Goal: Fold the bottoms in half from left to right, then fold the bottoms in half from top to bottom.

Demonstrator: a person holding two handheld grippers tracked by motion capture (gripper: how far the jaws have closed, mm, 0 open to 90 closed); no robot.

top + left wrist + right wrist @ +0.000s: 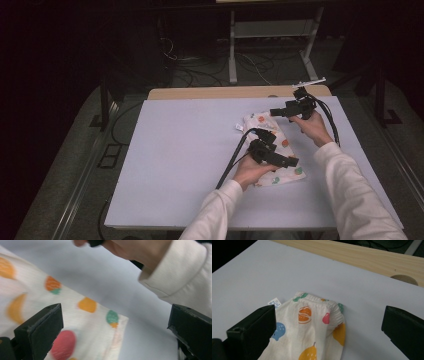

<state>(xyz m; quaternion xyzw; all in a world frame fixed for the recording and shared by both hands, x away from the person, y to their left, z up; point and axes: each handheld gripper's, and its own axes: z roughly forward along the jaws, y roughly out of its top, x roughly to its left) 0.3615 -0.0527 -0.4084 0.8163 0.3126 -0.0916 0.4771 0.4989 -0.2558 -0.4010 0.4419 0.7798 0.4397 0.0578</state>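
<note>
High view: a folded fruit-print garment, apparently small children's pants, lies flat on the pale lavender mat right of centre, long axis running from the far-left to the near-right. The left gripper hangs over its near end and the right gripper over its far end. That one-at-each-end placement suits a fold or a straightening along the length, judged from position alone. Both cables trail back toward the person. A wooden table edge shows beyond the mat.

Left gripper view: jaws spread wide, nothing pinched between them; the pads are clear of the cloth. Below lies the garment's near corner, which is thin cream knit, soft and matte, printed with orange, green and red fruit. The hem looks flat and slightly blurred. The other hand's cream ribbed sleeve is at the upper right.

Right gripper view: jaws likewise released and apart, nothing in them. Between them, farther off, lies the gathered elastic waistband, puckered and thicker than the body, with a small white label sticking out at the left. Pear, strawberry and orange motifs. The fabric rests limp, so it should drape if lifted by one edge.
</note>
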